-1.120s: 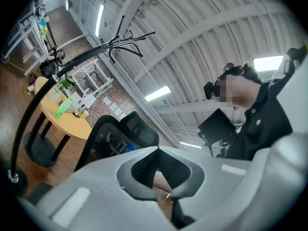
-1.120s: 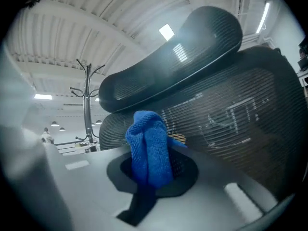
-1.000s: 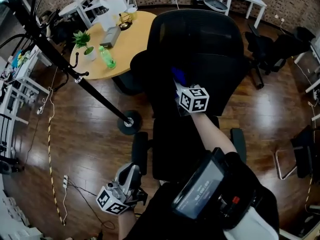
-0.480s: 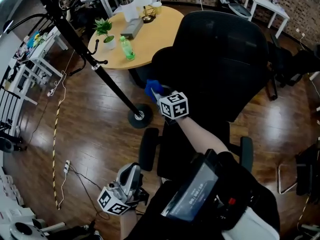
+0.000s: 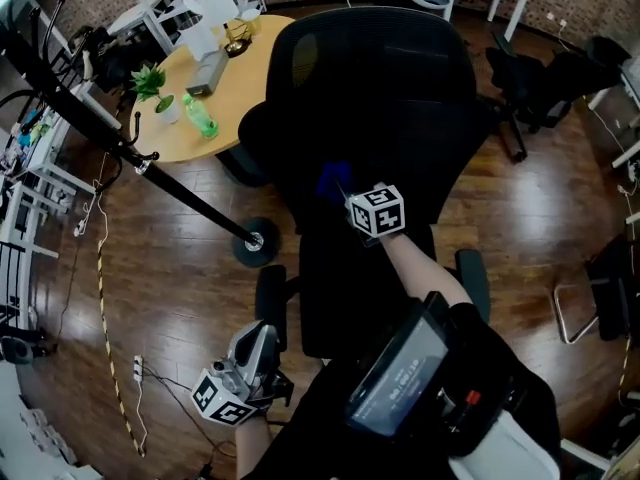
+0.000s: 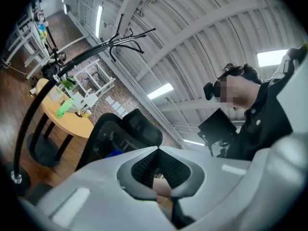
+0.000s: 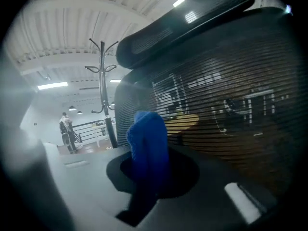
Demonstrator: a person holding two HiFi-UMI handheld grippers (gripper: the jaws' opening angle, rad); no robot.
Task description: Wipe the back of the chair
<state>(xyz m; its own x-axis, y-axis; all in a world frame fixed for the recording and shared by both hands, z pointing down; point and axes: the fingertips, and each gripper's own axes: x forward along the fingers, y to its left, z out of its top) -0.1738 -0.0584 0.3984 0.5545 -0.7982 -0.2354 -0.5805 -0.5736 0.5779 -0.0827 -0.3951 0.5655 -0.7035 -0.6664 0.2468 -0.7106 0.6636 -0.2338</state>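
Note:
A black office chair stands in front of me, its mesh back (image 5: 370, 88) facing me. My right gripper (image 5: 347, 192) is shut on a blue cloth (image 5: 331, 181) and presses it against the lower middle of that back. In the right gripper view the blue cloth (image 7: 148, 146) stands up between the jaws, right against the mesh back (image 7: 231, 100). My left gripper (image 5: 262, 340) hangs low by my left side, away from the chair. In its own view the left gripper (image 6: 158, 150) has its jaws meeting with nothing between them, and the chair (image 6: 130, 126) shows beyond.
A black coat rack has its pole (image 5: 150, 163) and round base (image 5: 257, 241) just left of the chair. Behind it stands a round wooden table (image 5: 235, 78) with a plant, a green bottle (image 5: 200, 118) and boxes. More black chairs (image 5: 545, 88) are at the right.
The right gripper swept the blue cloth out to the left edge of the chair back, then back toward its middle. The left gripper stayed low at my side.

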